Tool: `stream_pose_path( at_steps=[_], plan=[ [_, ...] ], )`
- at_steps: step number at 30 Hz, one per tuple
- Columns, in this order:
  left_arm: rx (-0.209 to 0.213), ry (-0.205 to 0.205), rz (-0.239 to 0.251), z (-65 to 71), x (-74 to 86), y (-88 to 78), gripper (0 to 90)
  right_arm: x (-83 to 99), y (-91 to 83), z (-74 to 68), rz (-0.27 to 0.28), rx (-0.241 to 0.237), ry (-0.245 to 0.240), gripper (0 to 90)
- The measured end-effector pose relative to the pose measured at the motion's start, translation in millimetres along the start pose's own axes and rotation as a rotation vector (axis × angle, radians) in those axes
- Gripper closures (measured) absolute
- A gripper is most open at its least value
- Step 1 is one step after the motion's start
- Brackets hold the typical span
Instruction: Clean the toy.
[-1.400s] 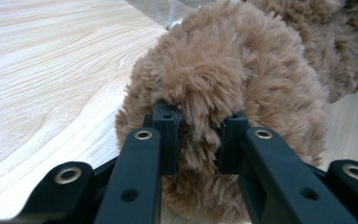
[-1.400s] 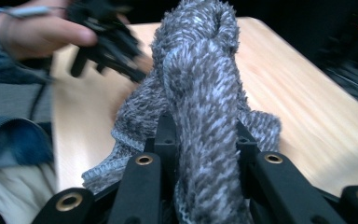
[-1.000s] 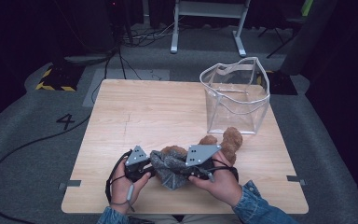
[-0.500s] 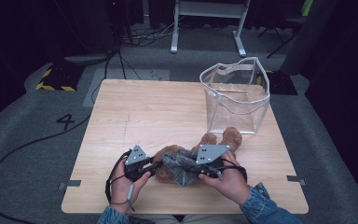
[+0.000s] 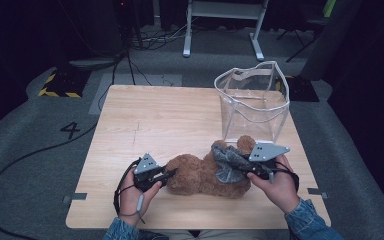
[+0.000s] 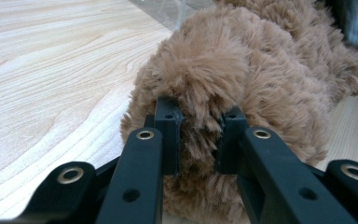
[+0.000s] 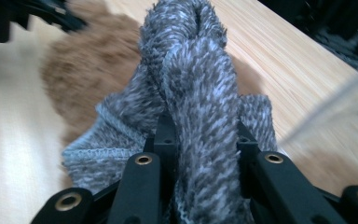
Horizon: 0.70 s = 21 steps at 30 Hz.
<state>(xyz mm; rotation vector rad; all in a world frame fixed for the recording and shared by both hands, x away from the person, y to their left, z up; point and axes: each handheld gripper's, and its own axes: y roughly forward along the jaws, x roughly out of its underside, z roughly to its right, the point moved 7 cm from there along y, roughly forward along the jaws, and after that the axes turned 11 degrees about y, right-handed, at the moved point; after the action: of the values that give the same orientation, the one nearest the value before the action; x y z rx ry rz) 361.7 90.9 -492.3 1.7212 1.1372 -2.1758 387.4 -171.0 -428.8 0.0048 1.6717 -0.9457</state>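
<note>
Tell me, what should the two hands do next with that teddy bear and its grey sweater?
Probably keep the left gripper clamped on the teddy bear and draw the right gripper further away, since it grips the grey sweater, which is bunched near the bear's head and not yet off.

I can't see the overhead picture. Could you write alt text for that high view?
A person at a wooden table holds a brown teddy bear lying on its side, the left gripper clamped on one end and the right gripper clamped on the bear's grey knitted garment. A clear plastic bag stands open just behind the bear.
</note>
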Motion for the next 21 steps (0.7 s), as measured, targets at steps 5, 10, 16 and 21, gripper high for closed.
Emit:
stream_pose_path(
  at_steps=[5,10,16,21],
  plan=[
    [-0.002,0.001,0.000,-1.5,0.4,-0.1,75.7,12.6,-2.5,22.0,0.002,0.022,0.063,72.0],
    [-0.002,-0.005,0.003,-2.5,1.4,0.1,75.8,22.7,-8.5,40.1,-0.015,0.068,0.097,72.0],
    [-0.006,-0.006,0.002,-2.6,1.8,0.2,75.9,29.6,-29.0,61.4,-0.029,0.150,0.122,71.7],
    [-0.012,0.015,-0.008,0.6,0.9,-0.2,75.9,8.1,-28.6,53.5,-0.024,0.150,0.077,71.7]
  ],
)
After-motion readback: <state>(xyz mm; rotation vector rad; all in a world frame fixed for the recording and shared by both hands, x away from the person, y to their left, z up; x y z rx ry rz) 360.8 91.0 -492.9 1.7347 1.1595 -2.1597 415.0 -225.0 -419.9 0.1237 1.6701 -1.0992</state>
